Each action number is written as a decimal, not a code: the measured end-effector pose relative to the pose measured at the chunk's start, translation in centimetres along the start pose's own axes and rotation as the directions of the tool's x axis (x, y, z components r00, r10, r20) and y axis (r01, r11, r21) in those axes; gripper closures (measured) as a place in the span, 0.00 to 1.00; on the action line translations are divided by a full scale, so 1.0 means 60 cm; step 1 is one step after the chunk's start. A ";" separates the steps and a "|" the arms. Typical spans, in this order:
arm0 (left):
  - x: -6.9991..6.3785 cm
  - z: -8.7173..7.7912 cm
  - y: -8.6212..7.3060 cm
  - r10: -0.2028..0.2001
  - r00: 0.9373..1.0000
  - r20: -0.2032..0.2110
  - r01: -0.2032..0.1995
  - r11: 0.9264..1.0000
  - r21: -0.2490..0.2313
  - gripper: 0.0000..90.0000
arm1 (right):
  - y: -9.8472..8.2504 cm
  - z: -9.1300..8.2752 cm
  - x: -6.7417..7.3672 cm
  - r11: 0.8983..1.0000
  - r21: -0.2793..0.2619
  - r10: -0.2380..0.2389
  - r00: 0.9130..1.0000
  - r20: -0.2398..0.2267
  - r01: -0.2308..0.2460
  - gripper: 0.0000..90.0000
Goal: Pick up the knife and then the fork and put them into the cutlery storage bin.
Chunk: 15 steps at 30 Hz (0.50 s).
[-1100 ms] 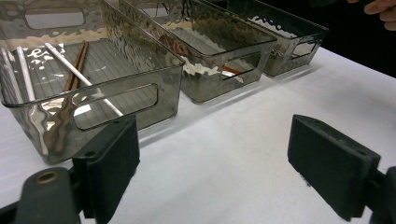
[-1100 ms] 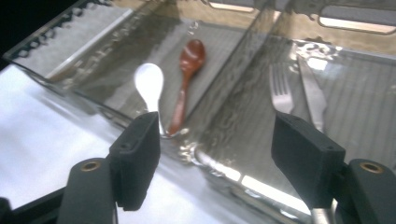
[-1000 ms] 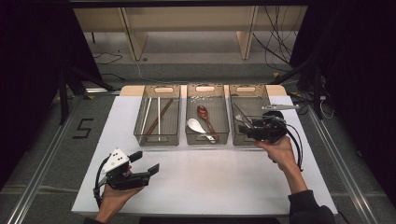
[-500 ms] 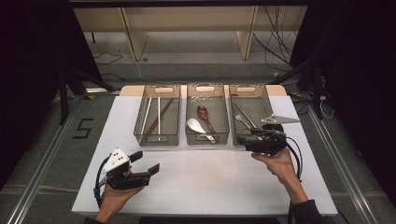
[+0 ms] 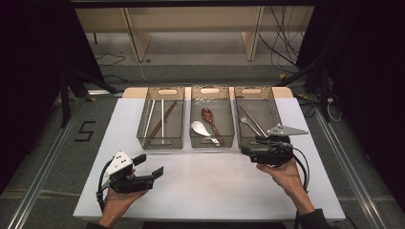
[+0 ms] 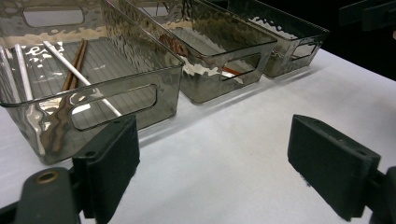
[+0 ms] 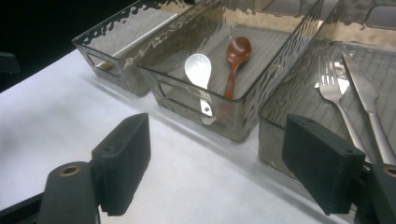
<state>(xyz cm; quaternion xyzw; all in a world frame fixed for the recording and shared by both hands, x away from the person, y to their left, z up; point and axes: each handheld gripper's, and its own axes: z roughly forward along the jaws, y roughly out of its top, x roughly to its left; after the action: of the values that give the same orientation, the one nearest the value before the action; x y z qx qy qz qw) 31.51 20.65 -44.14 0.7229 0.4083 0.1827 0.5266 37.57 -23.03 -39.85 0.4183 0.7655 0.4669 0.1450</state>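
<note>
High view: right gripper just opened, empty, fork tray at 12; left gripper wide, idle. Risk: jaw bumps tray wall.

Bins glossy smoky plastic; fork shiny metal; brown spoon probably wood.

Both handheld grippers are black: left gripper carries a white three-cornered plate, right gripper a grey one, each trailing a black cable, with blocky matte fingers and a brass-ringed hole.
</note>
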 end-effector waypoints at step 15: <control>-0.001 -0.003 -0.001 -0.007 1.000 -0.001 0.007 1.000 0.000 0.18 | -0.033 -0.010 0.018 1.000 -0.019 -0.022 0.999 -0.031 0.022 0.26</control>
<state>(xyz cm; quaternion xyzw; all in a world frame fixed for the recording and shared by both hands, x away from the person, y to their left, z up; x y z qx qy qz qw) 31.29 20.71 -44.13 0.7214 0.4109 0.1811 0.5271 35.52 -22.95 -41.02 0.4011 0.7677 0.4791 0.1421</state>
